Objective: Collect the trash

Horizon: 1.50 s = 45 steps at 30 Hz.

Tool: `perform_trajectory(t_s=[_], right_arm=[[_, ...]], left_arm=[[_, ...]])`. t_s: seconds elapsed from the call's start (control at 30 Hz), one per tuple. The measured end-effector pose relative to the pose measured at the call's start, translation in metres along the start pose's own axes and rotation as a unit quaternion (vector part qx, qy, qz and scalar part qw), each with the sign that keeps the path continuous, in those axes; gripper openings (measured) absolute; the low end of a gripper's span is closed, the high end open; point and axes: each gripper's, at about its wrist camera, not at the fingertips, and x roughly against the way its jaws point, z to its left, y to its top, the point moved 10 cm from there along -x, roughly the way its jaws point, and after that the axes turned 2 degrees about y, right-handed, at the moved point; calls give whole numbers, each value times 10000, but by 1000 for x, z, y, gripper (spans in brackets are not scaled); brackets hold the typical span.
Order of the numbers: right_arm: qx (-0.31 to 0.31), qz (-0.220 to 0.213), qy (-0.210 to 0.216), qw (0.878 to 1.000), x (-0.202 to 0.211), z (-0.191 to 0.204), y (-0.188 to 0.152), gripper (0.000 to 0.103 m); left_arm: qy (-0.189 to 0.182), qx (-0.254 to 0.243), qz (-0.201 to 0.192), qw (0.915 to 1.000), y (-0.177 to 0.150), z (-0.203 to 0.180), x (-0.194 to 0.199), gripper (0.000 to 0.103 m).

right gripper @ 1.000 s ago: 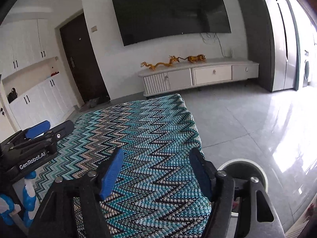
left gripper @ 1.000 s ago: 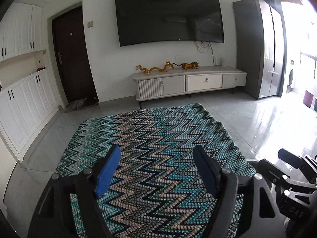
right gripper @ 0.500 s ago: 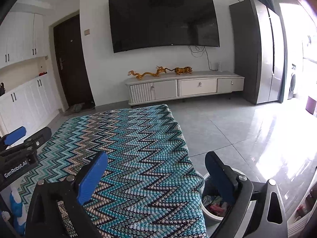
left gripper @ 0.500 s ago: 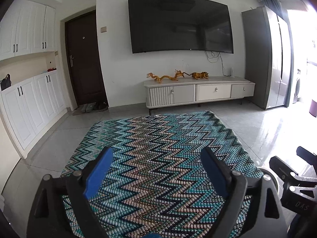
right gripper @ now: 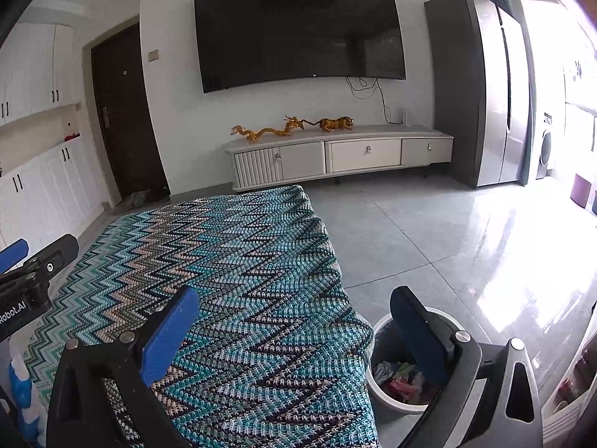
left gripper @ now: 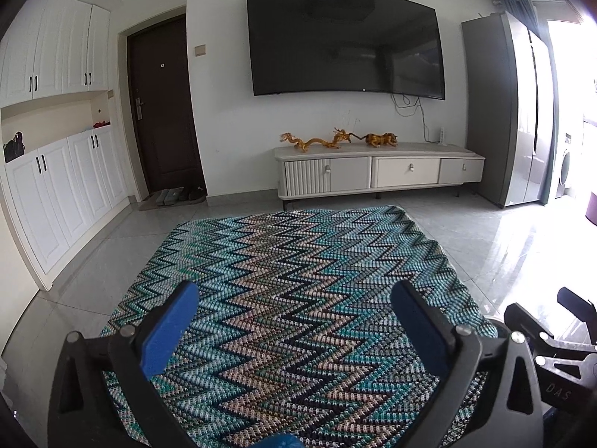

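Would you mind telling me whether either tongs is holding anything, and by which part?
Nothing is held: the left tongs and right tongs are both open and empty.

Both grippers now sit with jaws spread wider than a second ago. The right gripper (right gripper: 294, 330) is level, facing the TV (right gripper: 298, 33), and the bin (right gripper: 401, 367) with trash (right gripper: 397, 377) shows beside the cloth (right gripper: 238, 280).

The left gripper (left gripper: 294, 321) is built of black plastic, with 2 blue pads (left gripper: 169, 328) and silver screws. The right gripper (right gripper: 294, 321) is made alike, its fingers (right gripper: 419, 339) padded in blue. White lettering "Robot.AI" is printed on the left gripper's body.
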Motion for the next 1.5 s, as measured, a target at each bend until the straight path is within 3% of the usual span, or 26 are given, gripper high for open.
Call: perform_trajectory(t_s=[1.5], right_arm=[[-103, 202, -100, 9997, -5, -10, -9, 103]], left_arm=[[-41, -59, 47, 10000, -8, -3, -2, 103]])
